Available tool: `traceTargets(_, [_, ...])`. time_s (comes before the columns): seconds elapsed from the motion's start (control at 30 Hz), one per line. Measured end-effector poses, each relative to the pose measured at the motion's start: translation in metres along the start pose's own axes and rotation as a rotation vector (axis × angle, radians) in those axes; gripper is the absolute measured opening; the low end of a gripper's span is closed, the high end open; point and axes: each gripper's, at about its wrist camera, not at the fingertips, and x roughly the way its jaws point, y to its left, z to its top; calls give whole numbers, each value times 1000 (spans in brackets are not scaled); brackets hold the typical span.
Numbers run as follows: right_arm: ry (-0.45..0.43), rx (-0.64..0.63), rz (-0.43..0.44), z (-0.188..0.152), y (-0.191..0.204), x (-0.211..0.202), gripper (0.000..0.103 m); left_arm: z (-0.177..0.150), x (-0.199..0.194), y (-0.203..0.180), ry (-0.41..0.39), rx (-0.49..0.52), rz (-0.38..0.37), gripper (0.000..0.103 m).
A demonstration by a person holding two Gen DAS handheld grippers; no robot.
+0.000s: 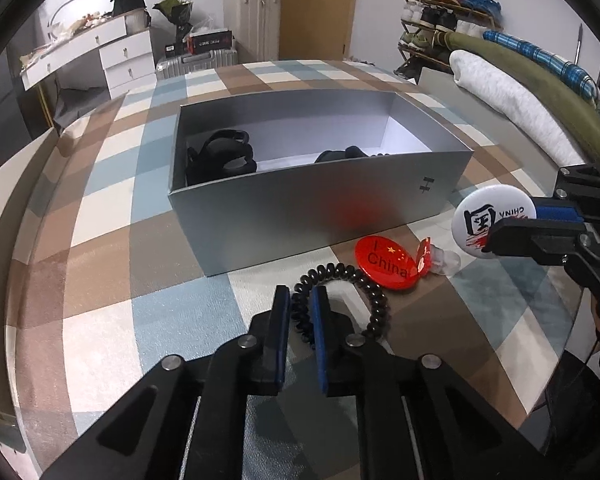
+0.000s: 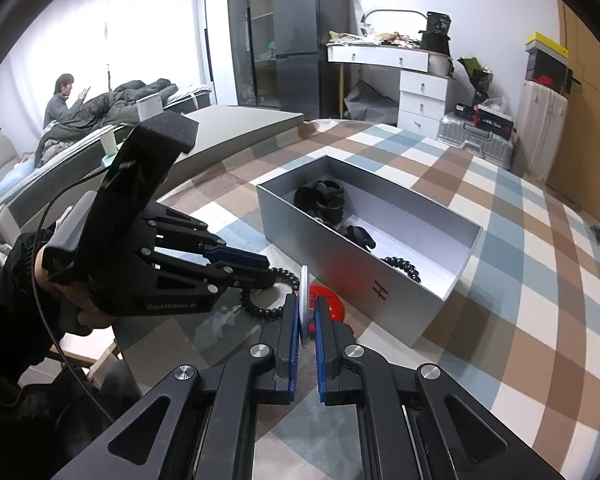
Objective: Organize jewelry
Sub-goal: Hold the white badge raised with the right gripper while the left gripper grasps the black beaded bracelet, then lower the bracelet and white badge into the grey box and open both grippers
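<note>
Left gripper (image 1: 300, 300) at bottom centre of my left wrist view is clenched on the black spiral hair tie (image 1: 342, 276); the coil sits pinched between the blue pads, and the rest of the loop arcs up and right over the table, ending near the red badge. In my right wrist view the same hair tie (image 2: 260, 308) curls below the left gripper (image 2: 270, 268), left of centre, loop lying roughly flat. Right gripper (image 2: 307, 312) at bottom centre there is grasping the white button badge (image 2: 303, 304), held edge-on to this camera, its disc standing upright between the pads. From the left wrist view that white button badge (image 1: 492, 222) shows its printed face at right of frame, text reading upside down, held clear of the table by the right gripper (image 1: 496, 236). Red "I China" badge (image 1: 386, 262) lies flat on the glass-topped checked tablecloth (image 1: 100, 208), just in front of the grey box (image 1: 300, 208), with a red-and-clear small item (image 1: 432, 258) touching its right edge; can't tell what it is. The box is open, long axis running left-right in the left view, with black items (image 1: 220, 156) inside at its left end and more near the middle. A person (image 2: 62, 106) sits at upper left of the right view.
</note>
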Motion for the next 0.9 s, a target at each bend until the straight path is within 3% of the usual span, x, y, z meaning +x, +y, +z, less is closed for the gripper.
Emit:
traceTargets(0.5, [-84, 58, -30, 7, -11, -17, 6, 13, -44, 3, -159, 1, 16, 5])
traceTargets(0.9, [-154, 221, -21, 14, -37, -18, 7, 26, -58, 16, -241, -59, 5, 5])
